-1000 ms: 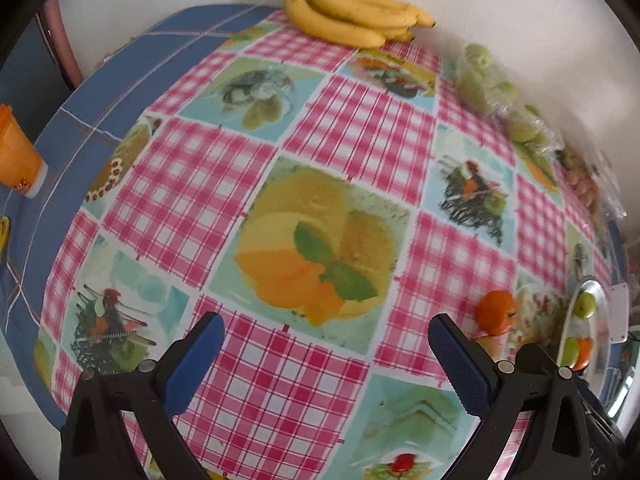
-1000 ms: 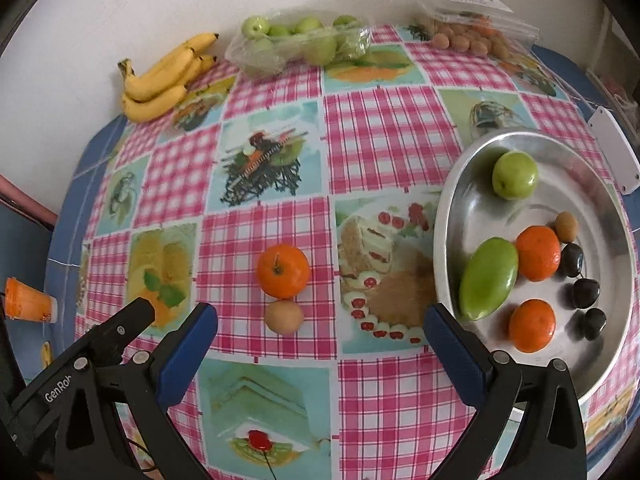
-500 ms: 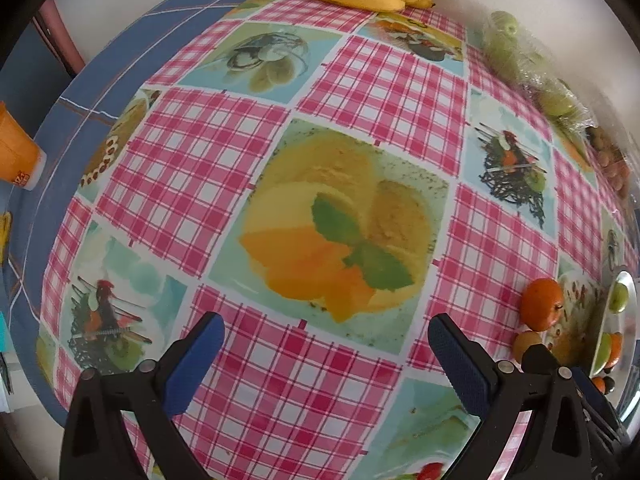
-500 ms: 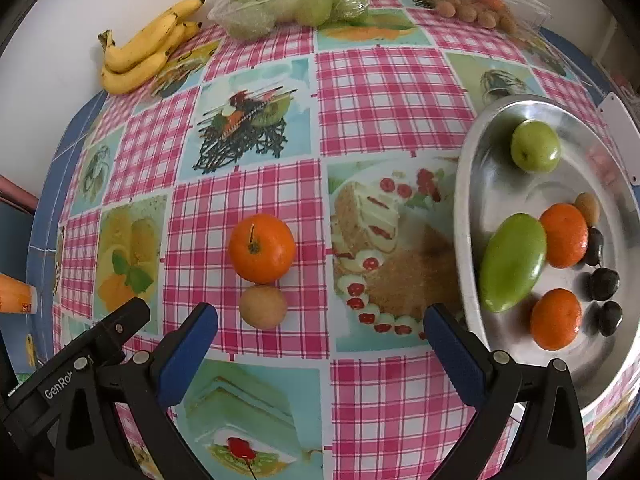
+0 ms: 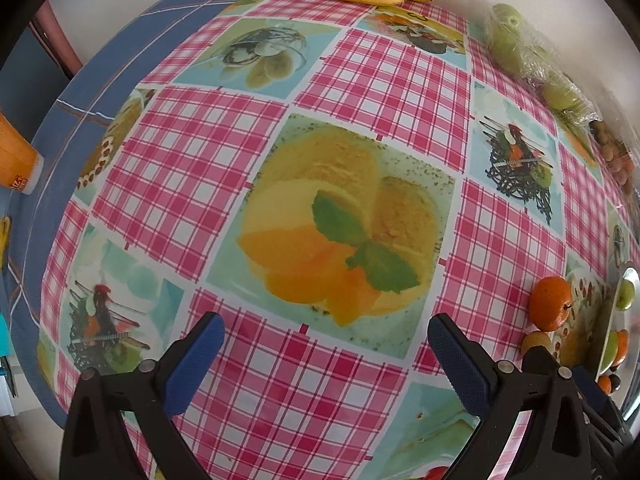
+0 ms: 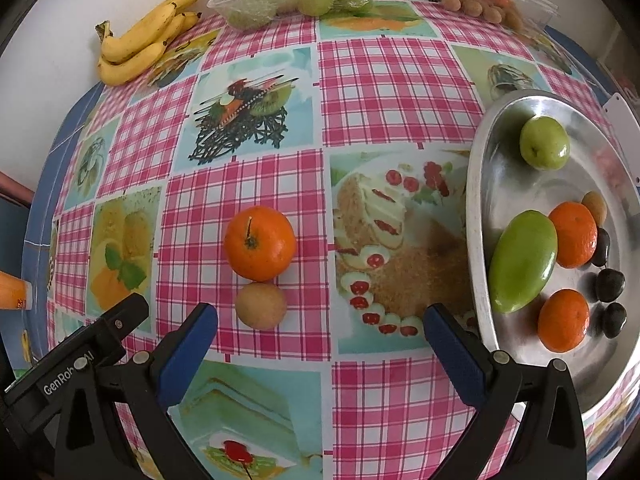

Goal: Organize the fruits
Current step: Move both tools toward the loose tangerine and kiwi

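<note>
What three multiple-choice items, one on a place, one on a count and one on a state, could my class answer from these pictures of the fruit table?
1. Where is the small tan fruit?
A. In the tray
B. Touching the loose orange on the tablecloth
C. Beside the bananas

2. How many oranges lie in the metal tray?
A. Two
B. Three
C. Four

3. How is the right gripper?
A. Shut on an orange
B. Shut, empty
C. Open, empty

Answers:
1 B: it sits against the orange, outside the tray.
2 A: two oranges show there.
3 C: its fingers stand wide apart, holding nothing.
</note>
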A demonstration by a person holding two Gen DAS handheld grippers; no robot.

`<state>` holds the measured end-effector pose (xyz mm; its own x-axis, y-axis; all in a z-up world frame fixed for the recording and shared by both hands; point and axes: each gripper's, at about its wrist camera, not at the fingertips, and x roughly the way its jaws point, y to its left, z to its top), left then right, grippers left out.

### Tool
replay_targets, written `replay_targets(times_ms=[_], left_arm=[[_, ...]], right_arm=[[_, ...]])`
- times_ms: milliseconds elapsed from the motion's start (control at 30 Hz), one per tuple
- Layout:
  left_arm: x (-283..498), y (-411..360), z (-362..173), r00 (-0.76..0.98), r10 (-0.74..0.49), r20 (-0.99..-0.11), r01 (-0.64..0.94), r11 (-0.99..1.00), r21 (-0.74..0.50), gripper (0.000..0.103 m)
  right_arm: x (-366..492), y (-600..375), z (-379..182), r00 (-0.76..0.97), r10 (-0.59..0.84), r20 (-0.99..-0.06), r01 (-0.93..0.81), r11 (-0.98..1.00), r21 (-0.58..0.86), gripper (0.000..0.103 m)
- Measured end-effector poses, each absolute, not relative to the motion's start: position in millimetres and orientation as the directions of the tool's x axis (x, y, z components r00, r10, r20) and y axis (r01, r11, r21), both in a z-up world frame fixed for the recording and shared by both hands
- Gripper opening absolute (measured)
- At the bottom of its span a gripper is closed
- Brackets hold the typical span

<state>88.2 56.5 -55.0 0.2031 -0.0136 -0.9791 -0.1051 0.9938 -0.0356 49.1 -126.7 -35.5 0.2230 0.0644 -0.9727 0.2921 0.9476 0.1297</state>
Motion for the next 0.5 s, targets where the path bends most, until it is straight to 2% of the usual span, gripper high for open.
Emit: replay_targets(times_ms=[500], left_arm=[[88.5, 73.0, -35.8, 0.243, -0.034, -0.969, -0.154, 0.985, -0.073, 0.103]], right_arm=[[50.1, -114.4, -19.4, 0.311, 0.031, -0.95, 0.265, 0.957, 0.118, 0.102]])
